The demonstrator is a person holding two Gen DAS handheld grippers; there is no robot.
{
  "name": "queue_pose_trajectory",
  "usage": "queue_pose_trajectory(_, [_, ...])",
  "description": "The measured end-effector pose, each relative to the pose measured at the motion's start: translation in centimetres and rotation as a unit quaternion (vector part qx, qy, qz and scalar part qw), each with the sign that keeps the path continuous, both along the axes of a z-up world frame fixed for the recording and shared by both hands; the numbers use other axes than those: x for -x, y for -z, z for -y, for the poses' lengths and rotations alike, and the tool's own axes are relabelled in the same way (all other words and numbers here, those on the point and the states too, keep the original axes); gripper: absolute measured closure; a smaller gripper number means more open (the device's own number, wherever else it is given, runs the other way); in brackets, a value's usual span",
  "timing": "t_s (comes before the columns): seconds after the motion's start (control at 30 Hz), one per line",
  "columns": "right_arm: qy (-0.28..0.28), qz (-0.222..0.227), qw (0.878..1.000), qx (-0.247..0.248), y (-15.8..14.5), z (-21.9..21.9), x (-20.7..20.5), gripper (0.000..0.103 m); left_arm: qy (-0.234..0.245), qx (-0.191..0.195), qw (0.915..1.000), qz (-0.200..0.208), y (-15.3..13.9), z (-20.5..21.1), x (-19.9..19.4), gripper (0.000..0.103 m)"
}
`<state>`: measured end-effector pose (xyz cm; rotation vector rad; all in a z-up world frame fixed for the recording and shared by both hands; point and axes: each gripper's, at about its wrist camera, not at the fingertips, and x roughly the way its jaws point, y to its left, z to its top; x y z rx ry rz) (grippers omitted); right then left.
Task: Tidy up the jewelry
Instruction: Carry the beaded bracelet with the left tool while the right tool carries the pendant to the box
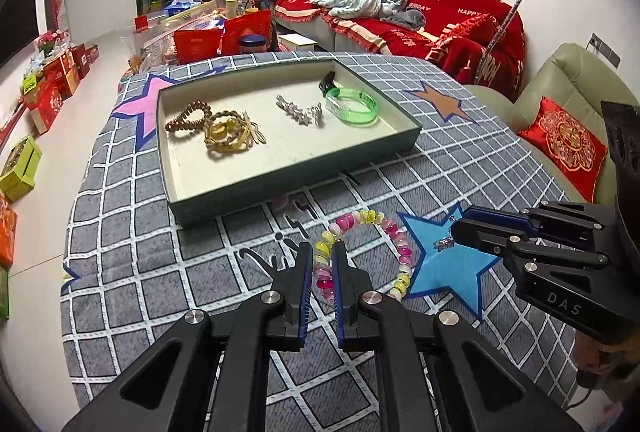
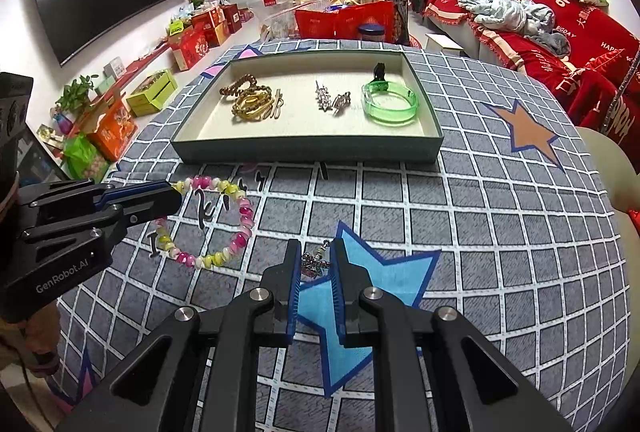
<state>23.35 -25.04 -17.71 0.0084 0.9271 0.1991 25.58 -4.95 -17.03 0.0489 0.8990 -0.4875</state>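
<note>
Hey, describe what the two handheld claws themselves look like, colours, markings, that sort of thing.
Both are matte black, angular linkage frames with round silver pivot bolts and triangular cut-outs. Each finger carries a blue ribbed pad on its inner face. The left claw shows white "GenRobot.AI" lettering on its body in the right wrist view; the right claw shows "DAS" in the left wrist view. No sleeves are clearly visible.

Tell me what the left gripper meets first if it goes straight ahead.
Probably the front wall of the jewelry tray. The left gripper already straddles the beaded bracelet; beyond lies only checked tablecloth. Depth is uncertain.
</note>
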Motion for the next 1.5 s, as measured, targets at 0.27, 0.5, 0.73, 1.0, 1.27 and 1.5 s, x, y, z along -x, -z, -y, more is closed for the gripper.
queue_pose_trajectory(0.27, [-0.002, 0.014, 1.000, 0.000, -1.6, -0.3, -2.1, 0.087, -0.016, 0.014, 0.9996, 0.017, -1.7, -1.2, -1.9, 0.076])
queue_pose_trajectory(0.5, [-0.002, 0.030, 0.999, -0.010, -3.5, -0.5, -5.2, 0.087, -0.032, 0.018, 0.9989, 0.030, -2.7, -2.1, -4.3, 0.076])
queue_pose_trajectory(0.73, [0.004, 0.038, 0.999, -0.028, -4.3, -0.6, -9.7, 0.087, -0.049, 0.018, 0.9981, 0.032, -2.8, -2.5, -7.6, 0.076])
queue_pose_trajectory(1.0, [0.022, 0.019, 0.998, -0.047, -2.1, 0.0, -14.3, 0.087, -0.065, 0.009, 0.9976, 0.021, -1.4, -1.8, -11.5, 0.076])
queue_pose_trajectory(1.27, [0.028, 0.001, 0.998, -0.053, 0.4, 0.5, -16.3, 0.087, -0.079, -0.008, 0.9969, 0.006, 0.7, -1.3, -13.8, 0.076])
queue_pose_trajectory(1.5, [0.028, -0.014, 0.998, -0.052, 1.9, 0.5, -17.2, 0.087, -0.088, -0.025, 0.9958, 0.003, 1.9, -0.9, -14.6, 0.076])
